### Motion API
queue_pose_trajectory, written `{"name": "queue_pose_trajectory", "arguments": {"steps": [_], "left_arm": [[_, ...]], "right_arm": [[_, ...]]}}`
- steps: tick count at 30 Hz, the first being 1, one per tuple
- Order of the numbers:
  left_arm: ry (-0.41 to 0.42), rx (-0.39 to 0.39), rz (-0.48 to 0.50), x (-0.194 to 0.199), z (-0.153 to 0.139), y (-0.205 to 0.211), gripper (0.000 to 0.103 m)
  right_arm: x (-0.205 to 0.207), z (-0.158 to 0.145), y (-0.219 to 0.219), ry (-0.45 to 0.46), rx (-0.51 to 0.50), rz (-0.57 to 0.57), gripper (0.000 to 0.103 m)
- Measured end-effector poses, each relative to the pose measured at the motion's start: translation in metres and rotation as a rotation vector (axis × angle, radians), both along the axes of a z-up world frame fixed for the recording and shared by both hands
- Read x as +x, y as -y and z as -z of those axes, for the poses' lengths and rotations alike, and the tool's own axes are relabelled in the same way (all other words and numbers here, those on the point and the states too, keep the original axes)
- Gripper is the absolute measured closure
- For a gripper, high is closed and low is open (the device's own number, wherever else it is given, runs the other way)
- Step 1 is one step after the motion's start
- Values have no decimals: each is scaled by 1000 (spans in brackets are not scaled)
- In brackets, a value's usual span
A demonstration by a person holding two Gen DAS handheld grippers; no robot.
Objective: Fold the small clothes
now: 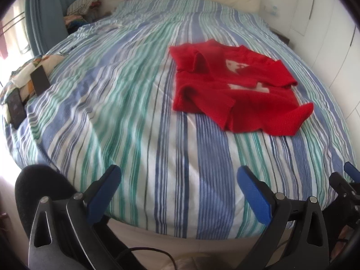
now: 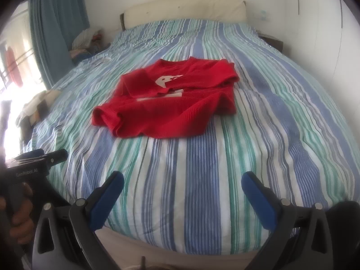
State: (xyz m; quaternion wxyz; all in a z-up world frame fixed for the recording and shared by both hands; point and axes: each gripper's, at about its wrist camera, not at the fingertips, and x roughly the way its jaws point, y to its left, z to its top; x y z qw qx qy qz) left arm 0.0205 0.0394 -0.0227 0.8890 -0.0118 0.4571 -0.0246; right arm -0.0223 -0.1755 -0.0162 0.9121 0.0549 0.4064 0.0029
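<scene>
A small red knitted sweater (image 1: pixel 236 85) with a white pattern lies rumpled on the striped bed cover (image 1: pixel 135 112), its sleeves folded loosely over the body. In the right wrist view the sweater (image 2: pixel 166 103) sits in the middle of the bed. My left gripper (image 1: pixel 178 174) hangs open over the bed's near edge, well short of the sweater, nothing between its blue pads. My right gripper (image 2: pixel 182 180) is also open and empty at the near edge, with the sweater ahead and slightly left. The left tool and the hand holding it (image 2: pixel 27 175) show at the right view's left edge.
Two phones (image 1: pixel 15 110) and a patterned cloth (image 1: pixel 29 67) lie at the bed's left edge. A pile of clothes (image 1: pixel 83 4) sits by the blue curtain (image 1: pixel 45 11) at the back left. A cream headboard (image 2: pixel 184 9) and white wardrobe doors (image 2: pixel 326 33) bound the bed.
</scene>
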Motion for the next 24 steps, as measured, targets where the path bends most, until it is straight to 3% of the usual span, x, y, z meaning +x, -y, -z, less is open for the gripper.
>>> {"name": "queue_pose_trajectory", "arguments": {"steps": [7, 14, 24], "left_arm": [[-6, 25, -10, 2, 0, 0, 0], [30, 101, 21, -4, -8, 14, 0], [46, 131, 39, -7, -11, 20, 0]], "right_arm": [[1, -6, 0, 14, -15, 12, 0], [1, -3, 5, 7, -53, 26, 0], [-1, -4, 8, 3, -59, 36, 0]]}}
